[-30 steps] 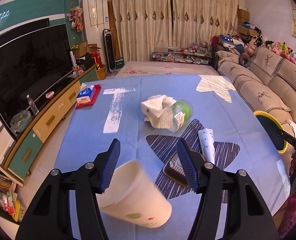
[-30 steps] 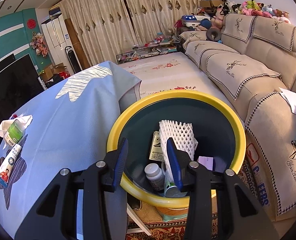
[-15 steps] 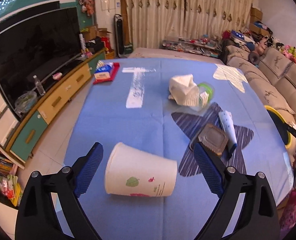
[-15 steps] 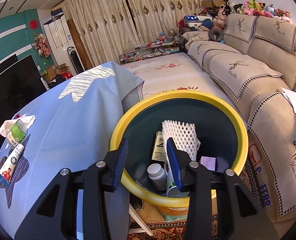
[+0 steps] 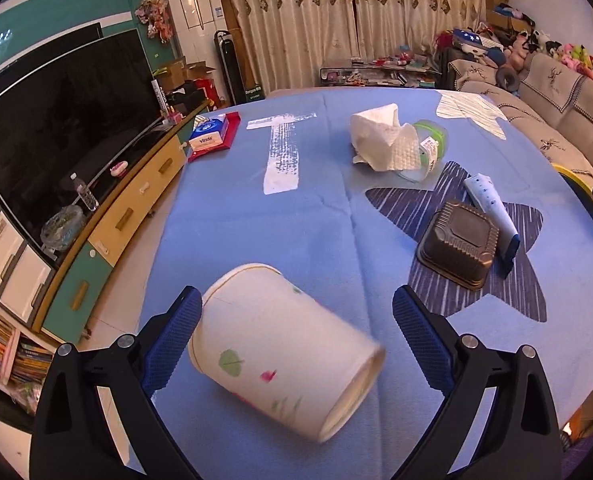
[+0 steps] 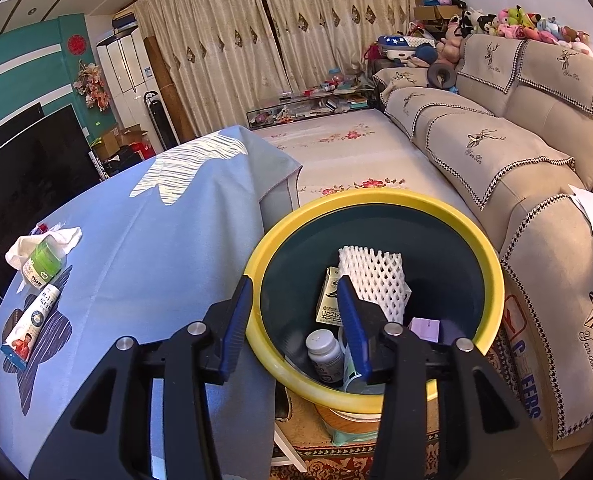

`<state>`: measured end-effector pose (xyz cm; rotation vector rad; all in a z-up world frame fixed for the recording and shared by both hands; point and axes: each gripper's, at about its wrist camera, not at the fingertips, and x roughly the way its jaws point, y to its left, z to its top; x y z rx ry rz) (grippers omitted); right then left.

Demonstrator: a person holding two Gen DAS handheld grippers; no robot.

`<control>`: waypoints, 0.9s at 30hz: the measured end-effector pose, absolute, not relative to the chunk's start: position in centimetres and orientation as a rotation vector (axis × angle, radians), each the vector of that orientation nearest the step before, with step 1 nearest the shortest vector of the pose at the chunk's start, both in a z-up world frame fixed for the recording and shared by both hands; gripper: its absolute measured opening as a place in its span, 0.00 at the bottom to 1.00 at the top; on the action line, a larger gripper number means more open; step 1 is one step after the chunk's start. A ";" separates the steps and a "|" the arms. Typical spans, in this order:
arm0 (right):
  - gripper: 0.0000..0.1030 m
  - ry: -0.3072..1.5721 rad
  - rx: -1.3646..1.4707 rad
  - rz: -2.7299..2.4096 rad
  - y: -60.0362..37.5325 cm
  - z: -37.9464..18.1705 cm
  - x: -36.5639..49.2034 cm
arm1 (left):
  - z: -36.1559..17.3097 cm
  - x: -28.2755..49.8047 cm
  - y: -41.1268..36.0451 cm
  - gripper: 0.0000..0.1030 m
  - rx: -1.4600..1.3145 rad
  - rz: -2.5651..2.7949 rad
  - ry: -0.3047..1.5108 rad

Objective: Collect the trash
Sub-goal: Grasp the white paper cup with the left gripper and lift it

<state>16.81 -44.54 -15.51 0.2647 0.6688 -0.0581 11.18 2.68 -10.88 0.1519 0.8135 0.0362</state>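
- Left gripper [image 5: 294, 320] spread wide and opening further over the cup [image 5: 284, 350]; cup between the jaws on its side, near the table's [image 5: 232, 240] near edge, left pad seemingly touching the rim end, right pad well clear. Not gripped.
- Right gripper [image 6: 294, 312] half apart and easing wider, nothing between the jaws, poised at the bin's [image 6: 492, 280] near rim beside the table's corner.
- Risk of rolling: cup round and on its side, blurred at the base end, so probably not at rest; a one-sided nudge from the left pad likely to send it toward the near edge and off the cloth.
- Risk of crushing: thin paper wall, apt to buckle or squirt out if squeezed hard across the middle.
- Risk of snagging cloth: pads dropped too low likely to pinch the fabric and drag the tray [image 5: 456, 248], tube [image 5: 492, 208] and tissue [image 5: 384, 140] mid-table.
- Bin already holding a foam net [image 6: 372, 276], carton and bottle; room left, yet a careless drop on the rim likely to bounce out.
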 end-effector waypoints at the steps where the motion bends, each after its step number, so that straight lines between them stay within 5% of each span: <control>1: 0.41 0.671 0.266 -0.054 -44.5 -15.6 16.9 | -10.9 11.3 2.8 0.92 0.157 0.015 0.814; 16: 0.45 0.675 0.265 -0.034 -43.9 -15.8 17.2 | -12.7 10.0 5.7 0.94 0.122 0.175 0.874; 22: 0.45 0.671 0.258 -0.027 -43.5 -15.4 17.0 | -15.0 10.4 7.4 0.68 -0.010 0.150 0.981; 27: 0.45 0.659 0.259 -0.027 -43.6 -15.0 16.8 | -14.4 10.5 6.3 0.64 -0.001 0.119 0.968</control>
